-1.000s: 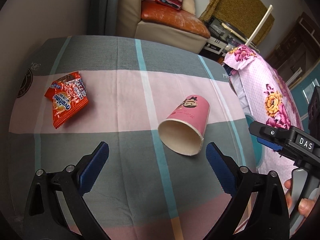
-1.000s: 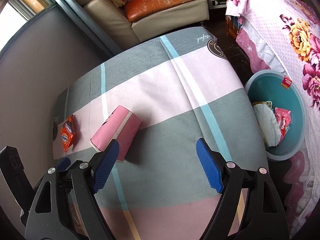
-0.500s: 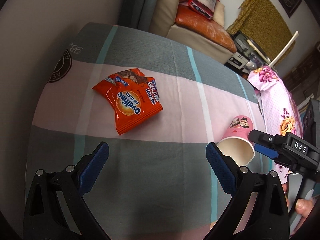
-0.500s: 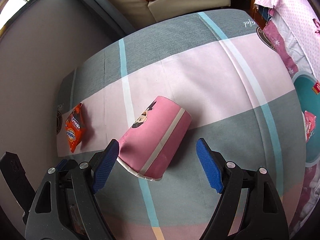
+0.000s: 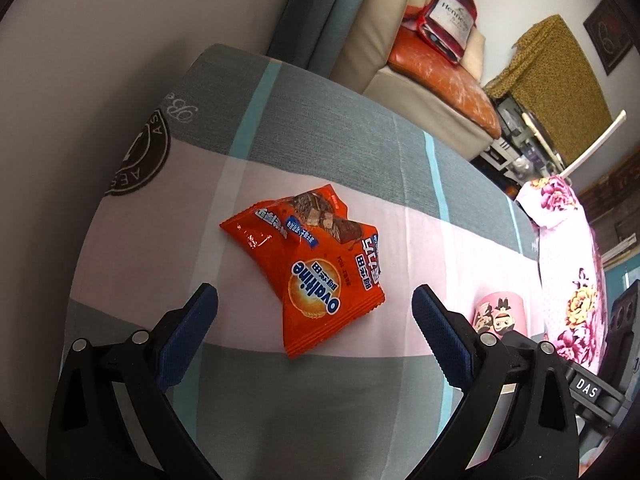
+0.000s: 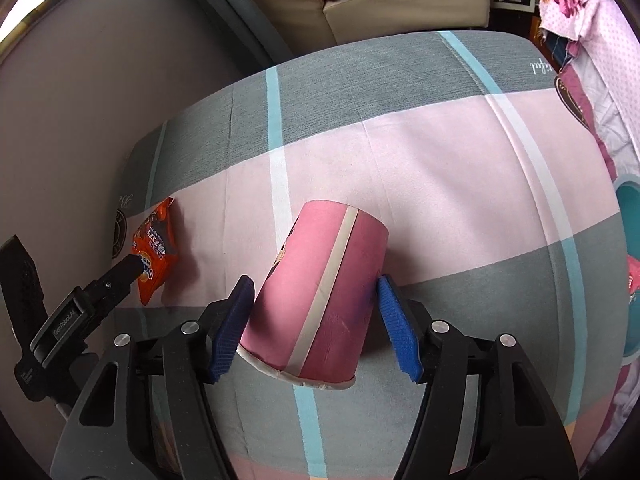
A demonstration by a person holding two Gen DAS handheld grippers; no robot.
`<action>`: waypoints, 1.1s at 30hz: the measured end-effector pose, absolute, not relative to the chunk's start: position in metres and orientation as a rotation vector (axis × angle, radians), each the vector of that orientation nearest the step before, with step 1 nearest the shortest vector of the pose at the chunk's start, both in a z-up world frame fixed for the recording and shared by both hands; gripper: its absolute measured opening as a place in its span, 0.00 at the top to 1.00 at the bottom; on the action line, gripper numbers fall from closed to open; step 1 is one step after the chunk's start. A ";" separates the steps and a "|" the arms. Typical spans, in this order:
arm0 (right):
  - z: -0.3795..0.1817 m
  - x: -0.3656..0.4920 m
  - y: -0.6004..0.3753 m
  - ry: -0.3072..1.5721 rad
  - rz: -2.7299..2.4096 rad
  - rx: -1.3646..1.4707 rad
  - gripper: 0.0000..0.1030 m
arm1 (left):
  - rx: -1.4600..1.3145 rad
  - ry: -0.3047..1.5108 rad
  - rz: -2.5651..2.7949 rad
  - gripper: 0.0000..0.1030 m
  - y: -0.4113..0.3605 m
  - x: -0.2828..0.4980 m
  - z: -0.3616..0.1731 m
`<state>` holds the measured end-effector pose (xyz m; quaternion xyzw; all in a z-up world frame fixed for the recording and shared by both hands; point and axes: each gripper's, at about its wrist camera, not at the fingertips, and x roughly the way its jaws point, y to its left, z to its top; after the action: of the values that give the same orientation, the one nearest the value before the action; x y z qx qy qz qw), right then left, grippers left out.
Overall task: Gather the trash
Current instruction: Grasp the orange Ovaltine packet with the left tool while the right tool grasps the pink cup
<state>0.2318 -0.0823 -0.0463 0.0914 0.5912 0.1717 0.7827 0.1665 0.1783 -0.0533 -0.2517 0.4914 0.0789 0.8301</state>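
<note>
An orange Ovaltine wrapper (image 5: 316, 268) lies on the checked tablecloth (image 5: 320, 152). My left gripper (image 5: 314, 332) is open, with the wrapper's near corner between its blue fingertips. A pink paper cup (image 6: 320, 296) lies on its side with its mouth toward me. My right gripper (image 6: 316, 324) is open, its blue pads on either side of the cup, close to its walls. The cup also shows in the left wrist view (image 5: 498, 316), and the wrapper in the right wrist view (image 6: 154, 252).
A teal bin (image 6: 628, 276) with trash in it stands on the floor beyond the table's right edge. A floral bedspread (image 5: 568, 264) lies to the right. A sofa with an orange cushion (image 5: 440, 68) stands behind the table. A wall runs along the left side.
My left gripper has swung left from the cup to the wrapper and closed in on it. My right gripper has moved forward until its fingers straddle the cup, and the jaws have narrowed.
</note>
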 end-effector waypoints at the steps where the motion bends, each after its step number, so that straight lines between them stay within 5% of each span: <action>1: -0.046 0.233 -0.082 1.271 0.366 0.192 0.41 | -0.529 1.047 0.174 0.05 0.177 0.173 -0.054; 12: -0.044 0.244 -0.085 1.219 0.340 0.119 0.41 | -0.476 1.078 0.233 0.06 0.179 0.195 -0.076; 16: -0.047 0.244 -0.085 1.214 0.349 0.114 0.41 | -0.427 1.060 0.246 0.38 0.174 0.196 -0.073; 19: -0.046 0.241 -0.087 1.206 0.358 0.110 0.41 | -0.410 1.045 0.265 0.48 0.174 0.191 -0.072; 33: -0.037 0.211 -0.132 1.179 0.327 0.148 0.41 | -0.353 1.066 0.107 0.49 0.104 0.167 -0.060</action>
<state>0.2107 -0.1325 -0.0366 0.0696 0.5531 0.1532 0.8159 0.1671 0.1043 -0.0602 -0.1673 0.5054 0.0509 0.8450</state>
